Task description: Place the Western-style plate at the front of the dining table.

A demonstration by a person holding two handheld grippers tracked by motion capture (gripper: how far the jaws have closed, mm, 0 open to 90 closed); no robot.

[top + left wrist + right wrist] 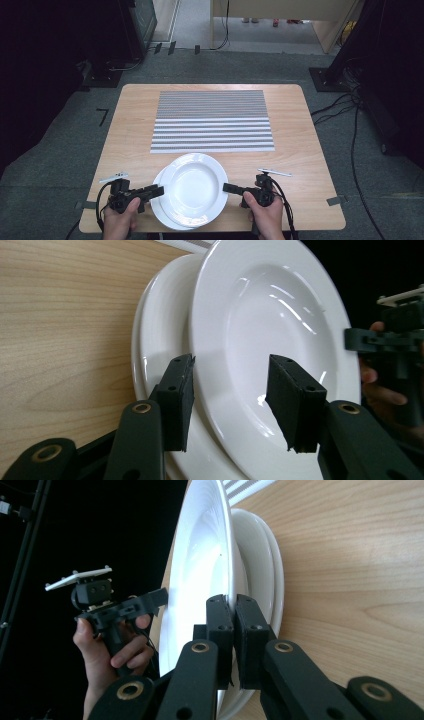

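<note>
Wood tabletop, near edge: top plate [196, 187] on lower plate [159, 206] | right gripper [233, 611] pinches its rim | left gripper [230, 390] loose astride opposite rim | risk: your one-sided lift tips plate, slips, chips.

Two stacked white plates [192, 192] crowd the near edge of the tabletop [310, 150], hemmed by the left tool [159, 190] at 9 o'clock and the right tool [226, 188] at 3 o'clock. At 12 o'clock a flat striped placemat [212, 120] leaves open passage; bare wood flanks both sides.
</note>
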